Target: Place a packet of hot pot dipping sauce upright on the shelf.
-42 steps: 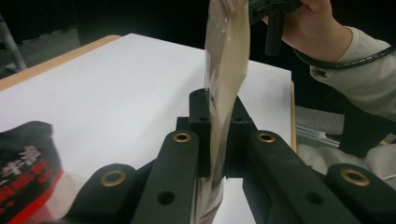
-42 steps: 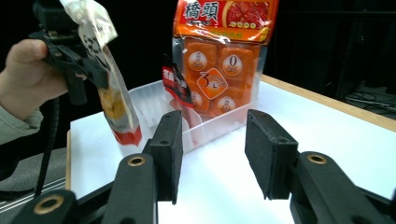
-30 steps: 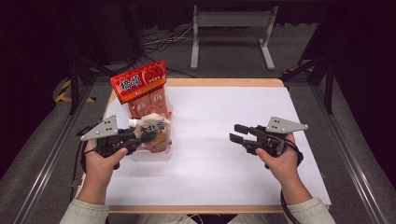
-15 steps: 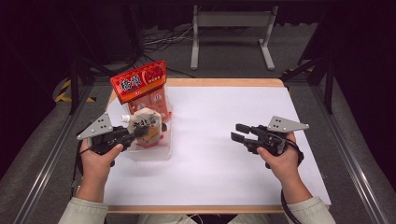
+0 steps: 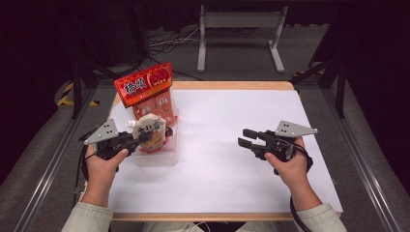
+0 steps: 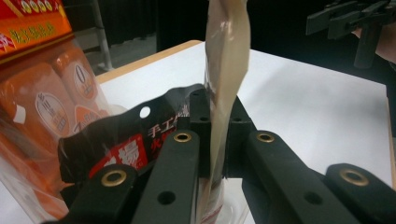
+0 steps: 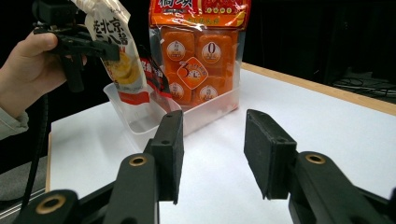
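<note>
My left tool (image 5: 138, 139) has lifted the cream pouch (image 5: 152, 133) higher since a second ago and pinches its edge upright above the clear tub (image 5: 159, 157), so I judge it is nearly out. My right tool (image 5: 247, 137) stays spread, idle over the counter (image 5: 232, 121). I count one cream pouch, one black packet (image 6: 116, 144), one orange pack (image 5: 150, 92), one tub
</note>
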`<state>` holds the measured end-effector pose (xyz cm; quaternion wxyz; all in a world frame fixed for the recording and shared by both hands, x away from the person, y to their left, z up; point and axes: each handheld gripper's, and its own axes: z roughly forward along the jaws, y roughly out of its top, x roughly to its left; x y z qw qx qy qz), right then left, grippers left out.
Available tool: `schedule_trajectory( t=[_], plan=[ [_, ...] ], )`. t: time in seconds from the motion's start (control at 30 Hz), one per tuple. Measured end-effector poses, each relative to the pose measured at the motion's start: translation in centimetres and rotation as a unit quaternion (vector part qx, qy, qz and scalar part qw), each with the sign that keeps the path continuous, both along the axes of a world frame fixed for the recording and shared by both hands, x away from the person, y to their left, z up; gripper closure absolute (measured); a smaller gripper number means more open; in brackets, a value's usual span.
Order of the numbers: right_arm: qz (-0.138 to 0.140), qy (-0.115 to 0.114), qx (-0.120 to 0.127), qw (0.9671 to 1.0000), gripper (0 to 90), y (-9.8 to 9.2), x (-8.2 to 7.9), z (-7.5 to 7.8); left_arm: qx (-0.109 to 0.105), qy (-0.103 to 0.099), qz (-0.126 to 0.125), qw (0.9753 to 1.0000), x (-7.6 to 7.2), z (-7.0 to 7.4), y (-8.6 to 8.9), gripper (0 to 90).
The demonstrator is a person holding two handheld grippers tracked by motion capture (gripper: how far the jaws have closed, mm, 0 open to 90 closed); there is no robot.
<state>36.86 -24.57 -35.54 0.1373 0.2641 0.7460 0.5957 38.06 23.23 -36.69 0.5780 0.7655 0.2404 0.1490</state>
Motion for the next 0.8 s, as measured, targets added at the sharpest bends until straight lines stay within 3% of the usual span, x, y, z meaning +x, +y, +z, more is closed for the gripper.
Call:
schedule_trajectory(
  t=[0.37,0.63,0.8],
  plan=[
    [-0.002,0.002,-0.001,1.0000,58.7,-0.1,0.1,-0.1,0.009,0.028,-0.007,0.9996,0.5,-1.5,0.2,85.7],
    [-0.001,0.002,0.000,1.0000,58.5,-0.1,0.1,-0.1,0.019,0.036,-0.009,0.9991,0.8,-2.2,0.1,85.7],
    [-0.001,0.003,0.000,1.0000,58.3,-0.1,0.1,-0.1,0.036,0.042,-0.012,0.9984,1.0,-2.8,-0.4,85.7]
  ],
)
